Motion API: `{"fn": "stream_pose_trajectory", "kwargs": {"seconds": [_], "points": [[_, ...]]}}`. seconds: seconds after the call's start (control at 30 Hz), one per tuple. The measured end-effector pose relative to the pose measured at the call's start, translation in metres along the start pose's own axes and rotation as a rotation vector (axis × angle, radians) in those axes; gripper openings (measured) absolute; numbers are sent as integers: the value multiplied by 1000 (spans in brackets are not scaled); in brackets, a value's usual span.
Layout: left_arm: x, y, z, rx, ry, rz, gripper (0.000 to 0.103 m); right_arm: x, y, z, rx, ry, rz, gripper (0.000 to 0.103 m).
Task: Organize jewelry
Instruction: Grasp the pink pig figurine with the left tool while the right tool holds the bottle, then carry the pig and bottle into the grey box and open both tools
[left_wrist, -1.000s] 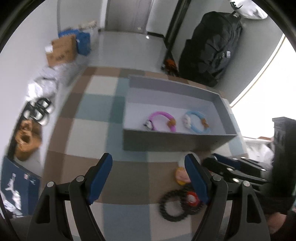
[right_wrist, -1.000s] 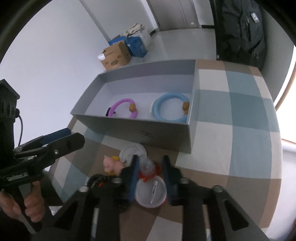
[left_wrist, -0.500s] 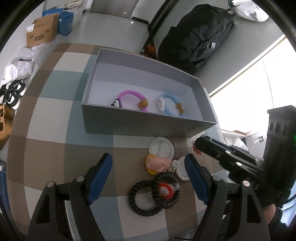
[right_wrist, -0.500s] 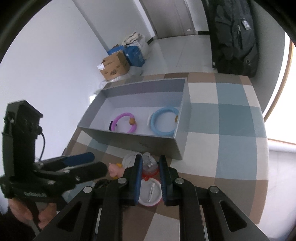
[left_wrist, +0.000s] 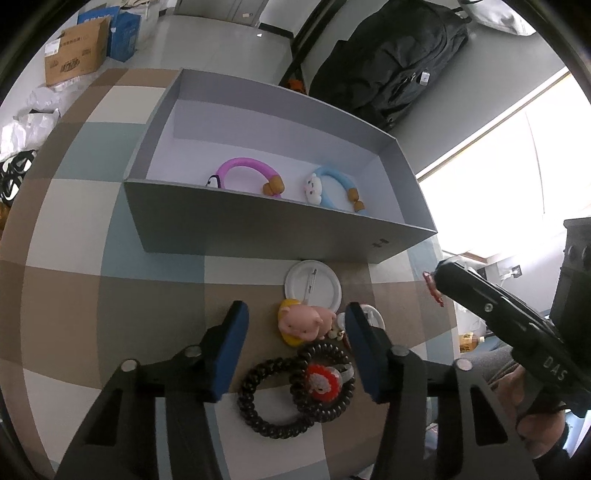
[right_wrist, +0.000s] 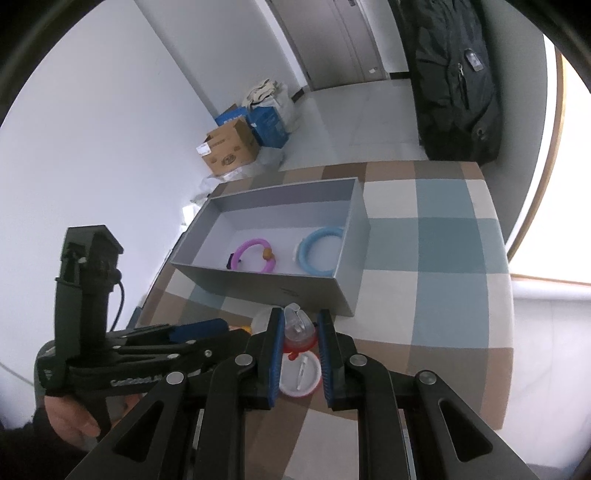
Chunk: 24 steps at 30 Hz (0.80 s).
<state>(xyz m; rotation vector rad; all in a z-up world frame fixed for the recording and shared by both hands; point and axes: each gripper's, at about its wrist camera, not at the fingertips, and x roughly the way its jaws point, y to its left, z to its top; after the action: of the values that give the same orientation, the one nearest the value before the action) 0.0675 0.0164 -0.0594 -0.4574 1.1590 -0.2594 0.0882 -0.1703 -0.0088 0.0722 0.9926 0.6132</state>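
Observation:
A grey box (left_wrist: 258, 229) (right_wrist: 258, 284) holds a pink bracelet (left_wrist: 245, 173) (right_wrist: 255, 254) and a blue bracelet (left_wrist: 336, 188) (right_wrist: 319, 251). In front of it lie a white badge (left_wrist: 314, 284), a pink pig charm (left_wrist: 301, 325), two black coil hair ties (left_wrist: 275, 402), one with a red charm (left_wrist: 319, 380), and a second white badge (right_wrist: 299, 376). My left gripper (left_wrist: 295, 350) is open just above the pig charm and hair ties. My right gripper (right_wrist: 297, 343) is shut on a clear and red hair clip (right_wrist: 297, 330), lifted above the table; it shows at the right of the left wrist view (left_wrist: 434, 284).
The checked tablecloth (right_wrist: 436, 251) covers the table; its right edge is near the window. A black backpack (left_wrist: 384, 59) stands beyond the box. Cardboard and blue boxes (right_wrist: 236, 146) sit on the floor by the wall.
My left gripper has come down and forward over the pig charm and hair ties. My right gripper has risen higher with the clip and drawn back from the box.

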Motion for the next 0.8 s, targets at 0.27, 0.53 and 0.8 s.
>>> {"fn": "stream_pose_trajectory", "kwargs": {"seconds": [0.27, 0.53, 0.8], "points": [[5, -6, -6, 54, -4, 31, 23, -7, -5, 0, 26, -6, 0, 17], [4, -4, -5, 41, 8, 14, 22, -12, -5, 0, 32, -19, -6, 17], [-13, 11, 2, -44, -42, -5, 22, -16, -1, 5, 34, -46, 5, 17]]}}
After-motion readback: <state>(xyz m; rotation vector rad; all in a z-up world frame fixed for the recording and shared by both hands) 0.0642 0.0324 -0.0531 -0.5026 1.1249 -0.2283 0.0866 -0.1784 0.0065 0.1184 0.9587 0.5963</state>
